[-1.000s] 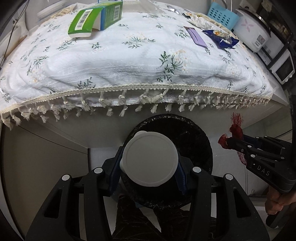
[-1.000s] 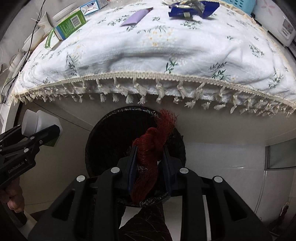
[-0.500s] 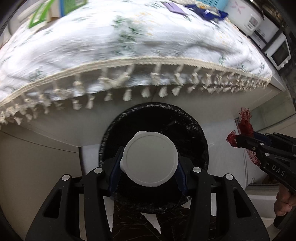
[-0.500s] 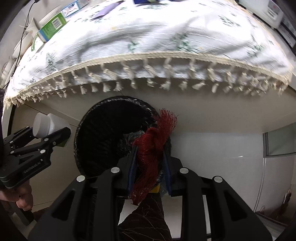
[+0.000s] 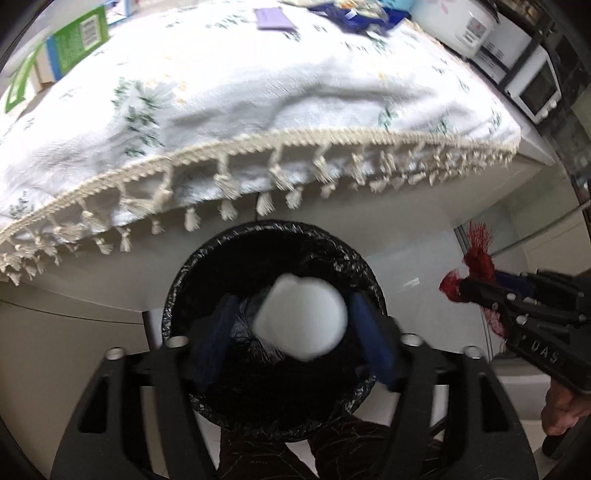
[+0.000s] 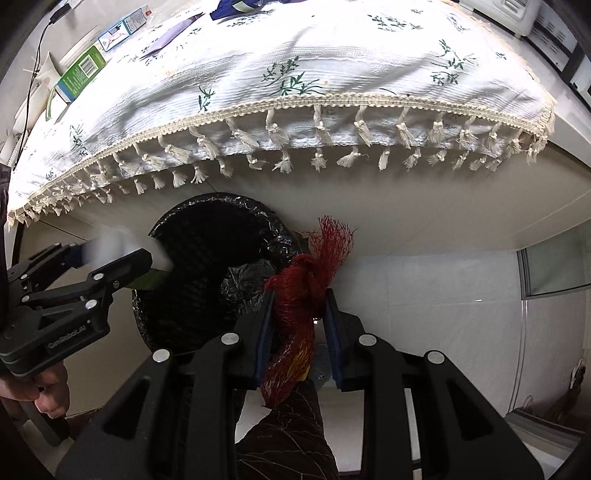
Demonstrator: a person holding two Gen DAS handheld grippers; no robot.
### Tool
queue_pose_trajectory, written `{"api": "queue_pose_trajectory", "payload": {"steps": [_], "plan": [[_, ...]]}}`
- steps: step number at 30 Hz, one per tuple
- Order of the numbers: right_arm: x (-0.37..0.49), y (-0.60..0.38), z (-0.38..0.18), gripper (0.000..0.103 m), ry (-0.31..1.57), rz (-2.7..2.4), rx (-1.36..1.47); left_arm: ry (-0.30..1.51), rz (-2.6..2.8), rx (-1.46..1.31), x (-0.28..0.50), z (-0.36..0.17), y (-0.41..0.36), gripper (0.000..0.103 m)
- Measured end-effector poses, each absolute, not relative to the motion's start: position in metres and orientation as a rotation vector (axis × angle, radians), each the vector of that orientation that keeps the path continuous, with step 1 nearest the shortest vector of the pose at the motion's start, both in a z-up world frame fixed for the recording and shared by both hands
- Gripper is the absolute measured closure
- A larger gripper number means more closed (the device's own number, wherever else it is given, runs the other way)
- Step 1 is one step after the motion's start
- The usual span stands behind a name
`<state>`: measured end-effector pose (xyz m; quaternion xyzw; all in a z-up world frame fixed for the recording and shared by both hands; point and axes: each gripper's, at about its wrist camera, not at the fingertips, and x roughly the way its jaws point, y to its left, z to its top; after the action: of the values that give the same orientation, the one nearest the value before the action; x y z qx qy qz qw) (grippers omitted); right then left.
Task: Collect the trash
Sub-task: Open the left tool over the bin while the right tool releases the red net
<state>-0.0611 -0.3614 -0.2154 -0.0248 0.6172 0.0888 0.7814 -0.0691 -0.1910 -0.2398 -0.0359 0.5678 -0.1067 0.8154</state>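
left claw [image 5: 295,328]: fingers spread wide, with a gap showing on each side of the white bottle [image 5: 301,320]. the bottle sits between the blue pads [image 5: 212,339], blurred, touching neither pad as far as can be seen. directly beyond the bottle and the fingertips lies the open mouth of the black bin [image 5: 273,236], lined with a black bag. in the right wrist view the same claw [image 6: 122,258] appears at the left, the bottle [image 6: 110,245] smeared at its tips over the bin's [image 6: 207,266] near rim.

right claw [image 6: 299,321]: clamped on a bunch of red netting [image 6: 304,295], which stands up above the fingertips and hangs down below them. the bin lies ahead and to the left of this claw. in the left wrist view this claw [image 5: 469,288] is off to the right of the bin, netting [image 5: 476,258] at its tip.

beyond both claws, above the bin: a tablecloth [image 6: 332,74] with a tasselled edge. on its far left, a green carton [image 5: 74,40]; at the far side, a purple packet [image 5: 275,18] and a blue wrapper [image 5: 351,18].
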Motion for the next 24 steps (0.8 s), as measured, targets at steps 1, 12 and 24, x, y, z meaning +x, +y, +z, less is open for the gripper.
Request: {"api": "queue_pose_trajectory", "payload": {"steps": [1, 12, 24], "plan": [[-0.061, -0.360, -0.216, 0.078, 1.333, 0.196, -0.055, 1.210, -0.226, -0.091, -0.069, -0.239, -0.188, 0.033], [-0.055, -0.325, -0.222, 0.078, 1.350, 0.280, -0.083, 1.173, -0.110, -0.168, -0.080, -0.227, -0.143, 0.008], [-0.051, -0.275, -0.235, 0.077, 1.377, 0.365, -0.122, 1.164, -0.025, -0.206, -0.096, -0.219, -0.095, 0.006]]}}
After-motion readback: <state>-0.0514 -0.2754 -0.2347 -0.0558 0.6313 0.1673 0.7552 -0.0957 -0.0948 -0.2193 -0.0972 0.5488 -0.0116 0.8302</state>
